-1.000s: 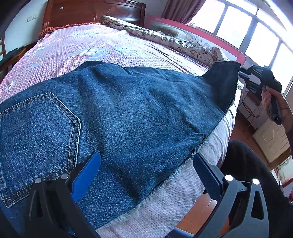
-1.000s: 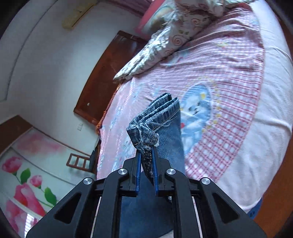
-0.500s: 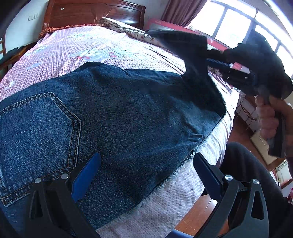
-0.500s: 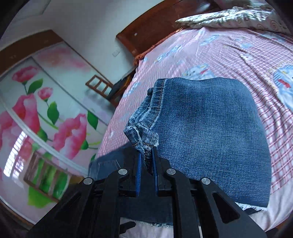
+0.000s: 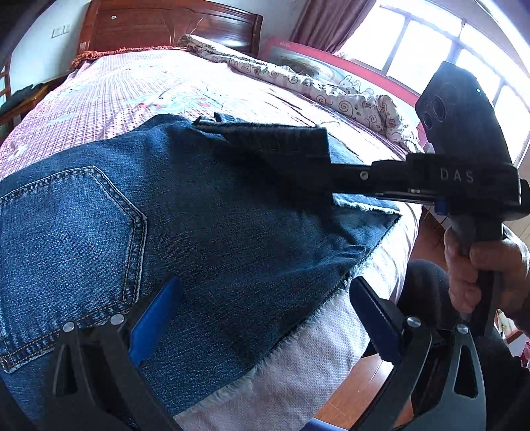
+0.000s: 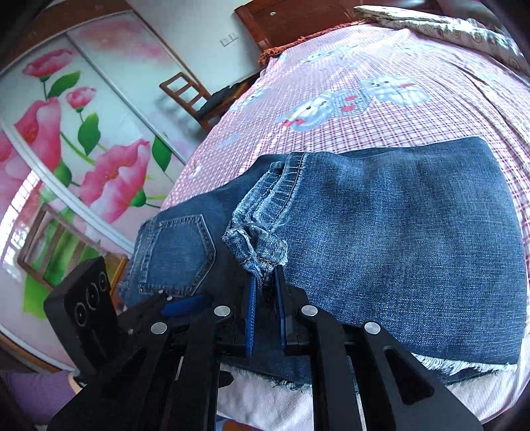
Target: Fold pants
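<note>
Blue jeans [image 5: 232,238] lie flat on the bed, back pocket [image 5: 66,238] at the left of the left wrist view. My left gripper [image 5: 265,318] is open wide: one blue pad [image 5: 155,321] rests on the denim by the pocket, the other hangs past the frayed edge. A hand holds my right gripper [image 5: 326,180], which comes in from the right, shut on the bunched leg hems. In the right wrist view the hems [image 6: 258,242] are pinched in the right gripper [image 6: 265,291], and the leg [image 6: 397,232] lies doubled over the jeans. The left gripper's housing [image 6: 82,308] shows lower left.
The bed has a pink checked sheet [image 5: 139,86], a rolled quilt [image 5: 298,83] along its far side and a wooden headboard [image 5: 165,26]. A white fringed blanket [image 5: 298,371] covers the near edge. A chair [image 6: 188,92] and a flowered wardrobe door [image 6: 82,116] stand beside the bed.
My right gripper has swung in from the far right, carrying the leg hems across over the jeans, so the leg now lies folded back. The left gripper has stayed still.
</note>
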`<state>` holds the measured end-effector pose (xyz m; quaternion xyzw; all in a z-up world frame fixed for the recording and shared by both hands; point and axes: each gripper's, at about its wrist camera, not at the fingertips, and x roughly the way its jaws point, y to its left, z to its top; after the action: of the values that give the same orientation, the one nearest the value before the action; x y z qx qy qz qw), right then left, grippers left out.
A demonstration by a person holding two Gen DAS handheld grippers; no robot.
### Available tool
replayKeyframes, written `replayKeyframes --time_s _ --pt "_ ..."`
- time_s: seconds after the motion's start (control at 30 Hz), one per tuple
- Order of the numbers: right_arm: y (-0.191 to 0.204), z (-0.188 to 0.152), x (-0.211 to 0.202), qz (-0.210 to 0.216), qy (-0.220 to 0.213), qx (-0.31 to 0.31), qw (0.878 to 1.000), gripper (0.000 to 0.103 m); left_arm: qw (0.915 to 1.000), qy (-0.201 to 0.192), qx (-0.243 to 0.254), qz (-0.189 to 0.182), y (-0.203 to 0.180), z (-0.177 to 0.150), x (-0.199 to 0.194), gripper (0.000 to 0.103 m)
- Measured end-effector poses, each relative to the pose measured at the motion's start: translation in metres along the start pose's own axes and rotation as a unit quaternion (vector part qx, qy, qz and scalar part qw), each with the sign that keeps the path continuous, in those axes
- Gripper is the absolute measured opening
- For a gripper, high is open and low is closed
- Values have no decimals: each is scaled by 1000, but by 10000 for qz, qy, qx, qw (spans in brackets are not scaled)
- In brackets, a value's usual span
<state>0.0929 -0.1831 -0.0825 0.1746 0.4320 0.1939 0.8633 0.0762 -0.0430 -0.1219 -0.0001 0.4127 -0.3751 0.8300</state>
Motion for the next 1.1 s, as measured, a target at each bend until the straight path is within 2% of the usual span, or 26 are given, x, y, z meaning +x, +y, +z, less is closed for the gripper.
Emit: replayKeyframes --time_s 0.1,0.17,0.27,0.37,0.43,0.47,0.67,0.77,0.83,0.9,1.0,1.07,1.1 --pt "-5 -15 27 -373 475 -237 9979 10 10000 6 -5 -4 0 0 0 100" --pt "-9 -21 26 -264 351 -329 9985 10 10000 17 3 5 1 -1 0 100" --pt "2 -19 20 -401 317 -533 9973 10 10000 13 -9 0 1 0 1 100" --pt "11 -16 8 -363 65 -703 9968 10 10000 -1 2 2 0 0 2 100" --pt "12 -19 18 -334 323 -785 9958 10 10000 -6 1 20 0 1 2 100" --pt "9 -23 26 -464 487 -805 9945 10 10000 -7 -1 19 -1 1 2 100" --pt "-6 -28 29 -114 326 -279 9990 10 9999 93 -96 72 0 5 -2 100" --pt "-5 -30 29 -107 224 -238 9994 10 9992 146 -336 186 3 5 -18 101" --pt "-11 -33 27 35 122 -47 9999 10 9976 13 -664 192 12 -5 -42 101" --pt "-16 -35 26 151 57 85 9998 10 9929 -221 -1153 183 29 -18 -72 101" --pt "-16 -36 24 163 -7 34 9999 12 9788 -639 -1898 422 64 -42 -118 101" --pt "-15 -36 22 272 -12 79 9996 25 9630 -913 -2445 672 91 -59 -147 101" --pt "-13 -35 22 442 -18 83 9990 47 9540 -1069 -2662 869 103 -67 -162 101"
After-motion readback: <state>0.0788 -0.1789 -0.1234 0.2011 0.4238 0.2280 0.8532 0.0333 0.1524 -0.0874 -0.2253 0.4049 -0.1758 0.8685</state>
